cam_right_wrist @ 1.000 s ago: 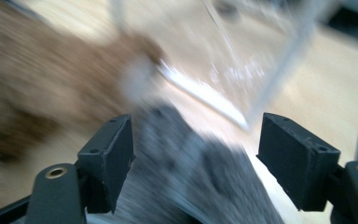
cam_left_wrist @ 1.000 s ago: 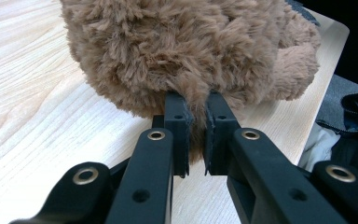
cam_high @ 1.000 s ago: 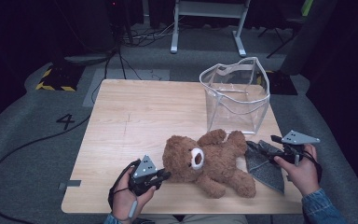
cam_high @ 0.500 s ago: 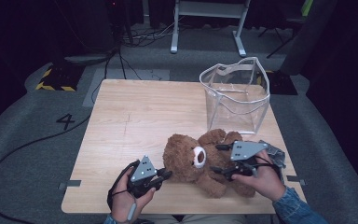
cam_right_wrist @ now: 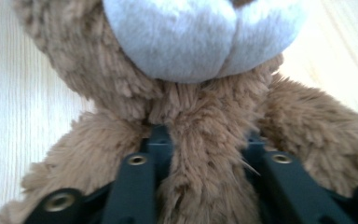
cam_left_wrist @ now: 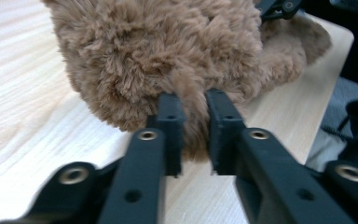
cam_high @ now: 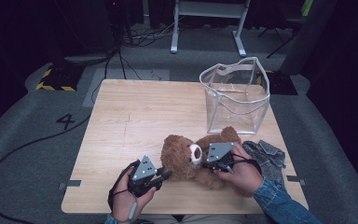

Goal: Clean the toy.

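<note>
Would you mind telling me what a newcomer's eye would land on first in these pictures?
First comes the brown teddy bear lying near the front edge of the wooden table, caught between two hand-held grippers. The left gripper pinches a tuft of its fur, with its jaws just eased wider, while the right gripper has just closed on the fur below the white muzzle. Behind the bear stands an open clear plastic bag.

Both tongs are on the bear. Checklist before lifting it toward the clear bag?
1. Left tongs on teddy bear: ok, a tuft of fur sits between the jaws, which have just been opening.
2. Right tongs on the bear's chest: ok, fur bulges between jaws that have just been closing.
3. Firmness of both holds: cannot tell.
4. Clear bag upright, mouth open: ok.
5. Grey cloth apart from the bear: cannot tell, it lies close beside it.
</note>
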